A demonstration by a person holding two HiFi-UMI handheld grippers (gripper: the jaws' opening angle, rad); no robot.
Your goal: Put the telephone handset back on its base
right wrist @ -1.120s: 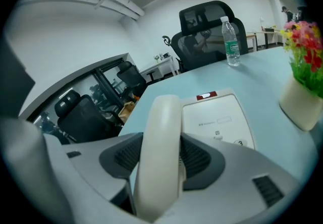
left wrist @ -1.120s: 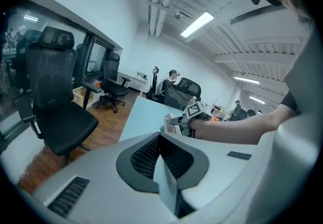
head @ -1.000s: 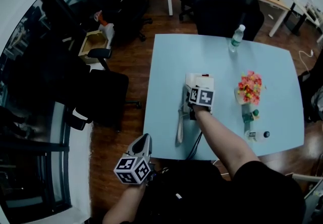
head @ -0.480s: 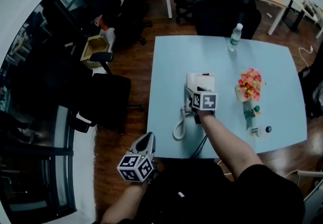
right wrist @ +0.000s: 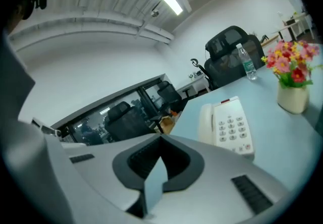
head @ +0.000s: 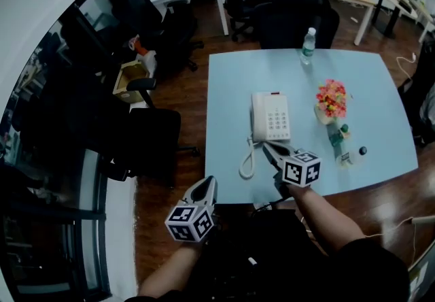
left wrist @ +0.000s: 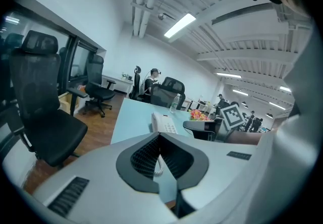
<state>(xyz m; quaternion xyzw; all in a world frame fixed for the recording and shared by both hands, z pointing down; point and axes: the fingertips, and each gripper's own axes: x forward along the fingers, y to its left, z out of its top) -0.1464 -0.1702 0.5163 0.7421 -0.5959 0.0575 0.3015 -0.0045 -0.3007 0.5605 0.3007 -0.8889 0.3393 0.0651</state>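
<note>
A white telephone (head: 272, 115) stands in the middle of the light blue table (head: 228, 83). Its handset (head: 258, 117) lies in the cradle along the base's left side, and the coiled cord (head: 247, 161) trails toward the near edge. My right gripper (head: 270, 149) hovers just in front of the phone, apart from it; its jaws are closing and stand shut with nothing between them. In the right gripper view the phone (right wrist: 229, 127) lies ahead of the right gripper (right wrist: 161, 137). My left gripper (head: 209, 183) hangs off the table's near left corner, shut and empty.
A vase of flowers (head: 329, 102) stands right of the phone, with small bottles (head: 340, 147) and a black knob (head: 362, 151) nearer the edge. A water bottle (head: 307, 45) is at the far edge. Black office chairs (head: 296, 15) ring the table.
My right gripper was over the phone's handset side; it has let go, drawn back toward me and shut. The handset now rests on its base. The left gripper has hardly moved.
</note>
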